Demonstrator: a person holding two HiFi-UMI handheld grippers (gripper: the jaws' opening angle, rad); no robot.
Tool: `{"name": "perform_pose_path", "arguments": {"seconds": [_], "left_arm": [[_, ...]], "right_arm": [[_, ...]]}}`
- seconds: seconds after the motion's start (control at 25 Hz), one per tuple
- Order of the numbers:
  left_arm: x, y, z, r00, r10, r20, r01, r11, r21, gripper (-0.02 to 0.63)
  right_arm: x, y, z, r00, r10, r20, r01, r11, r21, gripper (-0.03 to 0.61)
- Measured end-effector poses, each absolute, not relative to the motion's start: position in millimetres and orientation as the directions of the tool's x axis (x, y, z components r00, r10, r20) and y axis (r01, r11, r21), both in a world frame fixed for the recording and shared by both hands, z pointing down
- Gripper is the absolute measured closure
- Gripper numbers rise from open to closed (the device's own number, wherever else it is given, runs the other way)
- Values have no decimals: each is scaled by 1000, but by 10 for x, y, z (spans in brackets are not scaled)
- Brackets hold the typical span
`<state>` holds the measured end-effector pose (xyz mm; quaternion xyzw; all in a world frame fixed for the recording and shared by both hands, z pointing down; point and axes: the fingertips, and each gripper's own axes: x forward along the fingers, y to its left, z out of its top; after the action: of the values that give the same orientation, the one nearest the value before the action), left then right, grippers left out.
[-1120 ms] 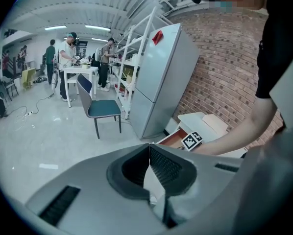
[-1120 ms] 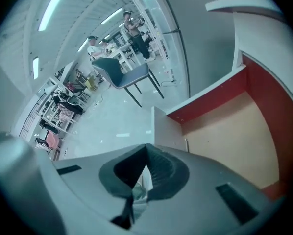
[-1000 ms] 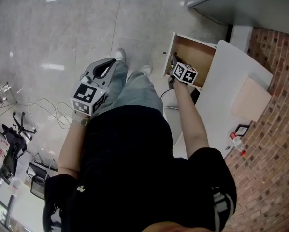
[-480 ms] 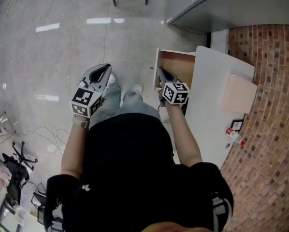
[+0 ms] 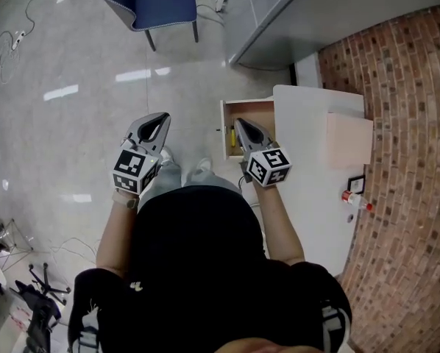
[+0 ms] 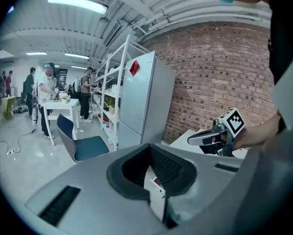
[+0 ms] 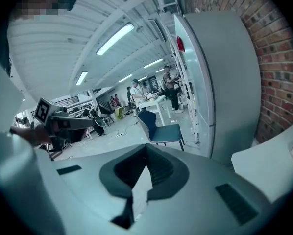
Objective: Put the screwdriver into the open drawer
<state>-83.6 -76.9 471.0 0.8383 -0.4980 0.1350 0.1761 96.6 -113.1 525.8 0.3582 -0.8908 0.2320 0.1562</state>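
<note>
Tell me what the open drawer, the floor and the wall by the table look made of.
Drawer: tan matte inside, likely wood or board, white front. Floor: glossy pale stone or tile, lamps mirror in it. Wall: red brick, mortar lines showing.

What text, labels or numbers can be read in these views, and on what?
None is legible.
Cubes on left gripper and right gripper: square marker patterns, no letters.
Red tag on the fridge: too small to read.
Framed card on the white table: too small to read.
</note>
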Motion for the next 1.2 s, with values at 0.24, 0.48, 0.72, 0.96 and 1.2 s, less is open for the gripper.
{"name": "perform_pose_path", "arguments": {"seconds": [0.24, 0.48, 0.72, 0.96, 1.2], "left_arm": [[-739, -892, 4188, 534, -798, 278, -845, -499, 192, 609], [-654, -971, 3794, 563, -798, 216, -827, -542, 152, 609], [-646, -994, 3414, 593, -796, 119, -802, -572, 169, 609], [-616, -983, 3167, 611, -787, 79, -788, -597, 153, 609], [-605, -968, 3081, 620, -783, 57, -781, -608, 146, 609]], "right_arm": [[963, -1126, 4587, -713, -611, 345, -697, 672, -251, 569], [954, -1105, 3992, -722, -641, 260, -689, 700, -188, 569], [924, -1091, 3599, -733, -651, 197, -677, 726, -120, 569], [919, -1051, 3385, -744, -650, 155, -666, 739, -99, 569], [905, -1013, 3276, -750, -648, 133, -659, 748, -76, 569]]}}
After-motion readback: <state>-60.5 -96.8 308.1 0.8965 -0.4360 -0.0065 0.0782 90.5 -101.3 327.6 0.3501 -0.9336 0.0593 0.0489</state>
